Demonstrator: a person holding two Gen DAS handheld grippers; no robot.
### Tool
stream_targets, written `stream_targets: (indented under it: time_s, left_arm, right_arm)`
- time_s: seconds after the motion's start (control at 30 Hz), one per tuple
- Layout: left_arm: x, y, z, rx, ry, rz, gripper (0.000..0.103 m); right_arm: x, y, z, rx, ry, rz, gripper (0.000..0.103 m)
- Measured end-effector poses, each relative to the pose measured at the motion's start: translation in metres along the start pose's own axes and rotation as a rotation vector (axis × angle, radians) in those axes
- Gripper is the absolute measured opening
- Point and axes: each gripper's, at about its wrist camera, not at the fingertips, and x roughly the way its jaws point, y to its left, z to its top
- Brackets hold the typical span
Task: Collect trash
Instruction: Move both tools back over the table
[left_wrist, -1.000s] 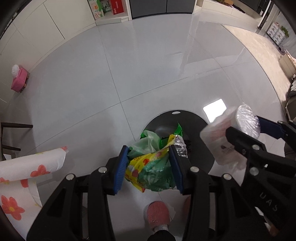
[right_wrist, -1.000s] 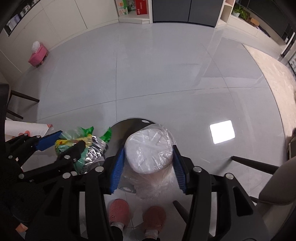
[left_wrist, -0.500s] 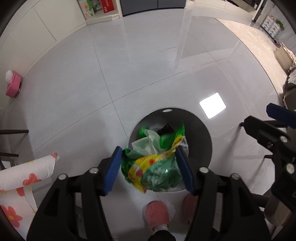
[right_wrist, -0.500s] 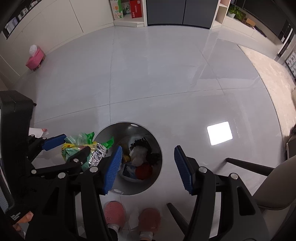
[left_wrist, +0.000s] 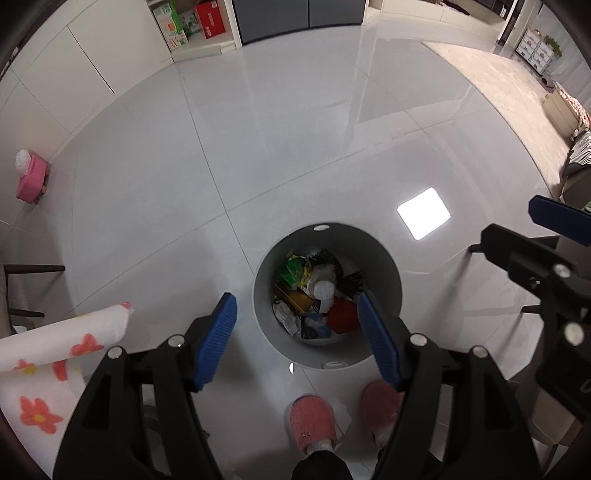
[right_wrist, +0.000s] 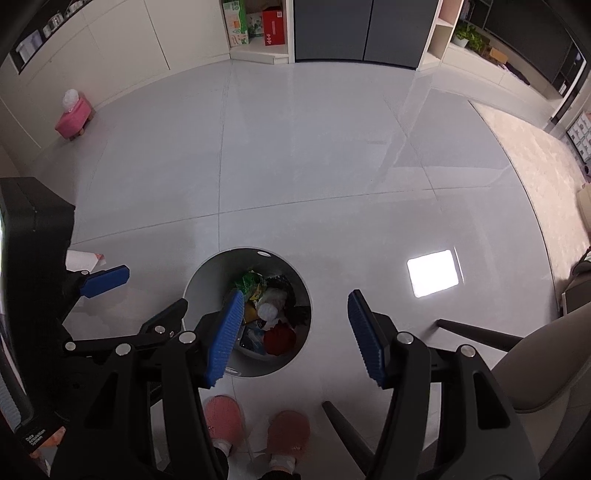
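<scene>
- Since a second ago both my loads have gone: the green-and-yellow bag has left my left gripper (left_wrist: 297, 341) and the wrapped white roll has left my right gripper (right_wrist: 295, 334); both now hang with blue pads spread wide and nothing between them.
- My trash (left_wrist: 314, 295) now lies in the round grey bin (left_wrist: 384, 273), a loose heap with no single long axis that I can make out: green-and-yellow wrappers toward the far side, a white cap-like piece near the middle, something red toward the near side, dark scraps to the right.
- From the left wrist view the bin stands upright with its open mouth facing up at me, right below and between the left pads.
- From the right wrist view the same bin (right_wrist: 195, 291) sits under the right gripper's left pad, which overlaps its rim.
- Glossy pale tiled floor (left_wrist: 280, 140) all round, with a bright ceiling-light reflection (left_wrist: 423, 213) to the bin's right.
- Pink slippers (left_wrist: 314, 422) stand just beside the bin's near rim.
- A flower-printed cloth (left_wrist: 55, 347) hangs at my left; a pink stool (right_wrist: 73, 115) stands far off by the white cabinets.
- A beige chair (right_wrist: 539, 369) with dark legs stands to the right, well apart from the bin.
</scene>
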Motion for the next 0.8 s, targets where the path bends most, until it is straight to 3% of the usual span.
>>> stream_targets:
  time_s: [0.2,0.47,0.8]
  left_arm:
    - [-0.055,0.007,0.002,-0.051,-0.041,0.019,0.069]
    - [-0.154,0.036,-0.007,-0.192,-0.111,0.109,0.069]
    - [-0.269,0.076,-0.06,-0.452,-0.18,0.258,0.069]
  right_arm:
    - [-0.046,0.011,0.01,-0.058,-0.036,0.011,0.057]
    - [-0.125,0.04,0.028,-0.21,-0.102,0.063,0.057]
    - [-0.229,0.098,0.043,-0.47,-0.209,0.179,0.057]
